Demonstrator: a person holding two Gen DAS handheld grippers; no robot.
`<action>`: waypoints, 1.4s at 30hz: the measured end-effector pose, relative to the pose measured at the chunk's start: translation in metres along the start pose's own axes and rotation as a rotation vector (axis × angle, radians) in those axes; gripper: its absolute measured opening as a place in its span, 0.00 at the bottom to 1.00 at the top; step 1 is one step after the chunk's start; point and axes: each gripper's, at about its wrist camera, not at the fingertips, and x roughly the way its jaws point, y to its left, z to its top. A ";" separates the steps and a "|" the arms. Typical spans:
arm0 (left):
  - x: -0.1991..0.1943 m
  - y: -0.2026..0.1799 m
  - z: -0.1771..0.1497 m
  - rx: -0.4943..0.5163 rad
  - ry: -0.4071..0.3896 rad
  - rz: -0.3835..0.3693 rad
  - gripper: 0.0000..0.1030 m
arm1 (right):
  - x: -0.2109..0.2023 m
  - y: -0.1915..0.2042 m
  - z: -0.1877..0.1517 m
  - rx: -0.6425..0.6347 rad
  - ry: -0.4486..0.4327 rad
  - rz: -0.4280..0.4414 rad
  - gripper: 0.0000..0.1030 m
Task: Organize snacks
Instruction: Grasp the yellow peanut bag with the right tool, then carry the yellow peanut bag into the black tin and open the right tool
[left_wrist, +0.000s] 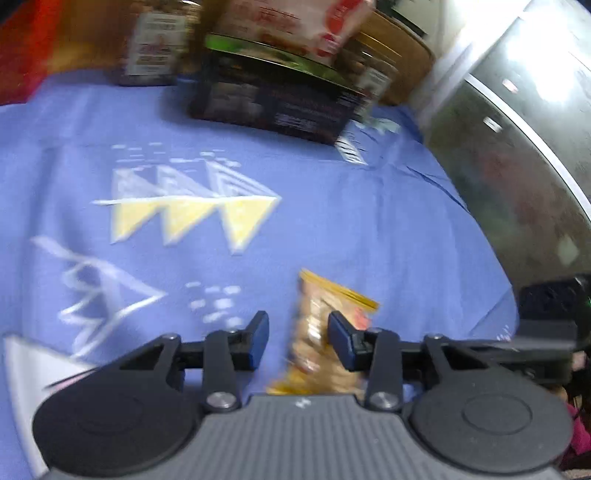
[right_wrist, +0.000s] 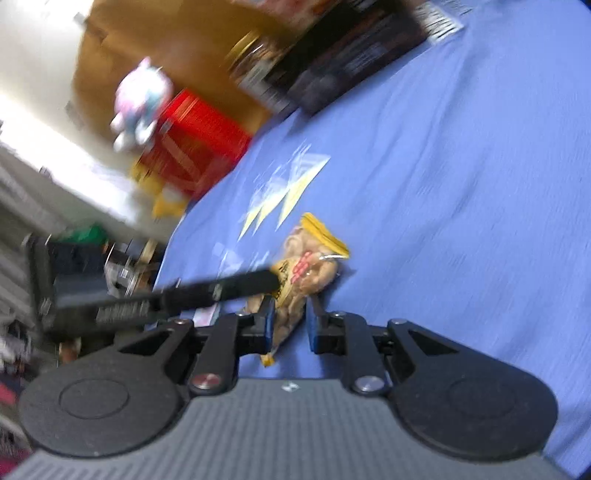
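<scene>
A small yellow snack packet (left_wrist: 317, 332) lies on the blue cloth (left_wrist: 332, 221). My left gripper (left_wrist: 298, 341) is open around it, the right finger touching it, the left finger apart from it. In the right wrist view the same packet (right_wrist: 303, 273) sits between the fingers of my right gripper (right_wrist: 291, 326), whose jaws stand narrowly apart around its lower end; both views are blurred. The left gripper's finger (right_wrist: 221, 288) reaches the packet from the left. Stacked snack boxes (left_wrist: 280, 96) stand at the far side of the cloth.
A jar (left_wrist: 155, 48) stands left of the stacked boxes. A metal appliance (left_wrist: 517, 166) rises at the right. A red box (right_wrist: 195, 144) and a plush toy (right_wrist: 140, 103) are beyond the cloth's left edge. A wooden board (left_wrist: 399, 62) stands behind.
</scene>
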 end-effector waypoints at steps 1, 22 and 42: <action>-0.009 0.006 -0.001 -0.021 -0.019 0.022 0.37 | -0.004 0.003 0.001 -0.014 -0.013 -0.005 0.22; -0.014 0.012 -0.044 -0.256 -0.012 -0.173 0.47 | 0.005 -0.003 0.022 -0.182 0.027 -0.037 0.28; -0.018 -0.002 0.034 -0.067 -0.083 -0.104 0.29 | -0.001 0.013 0.044 -0.201 -0.036 0.014 0.18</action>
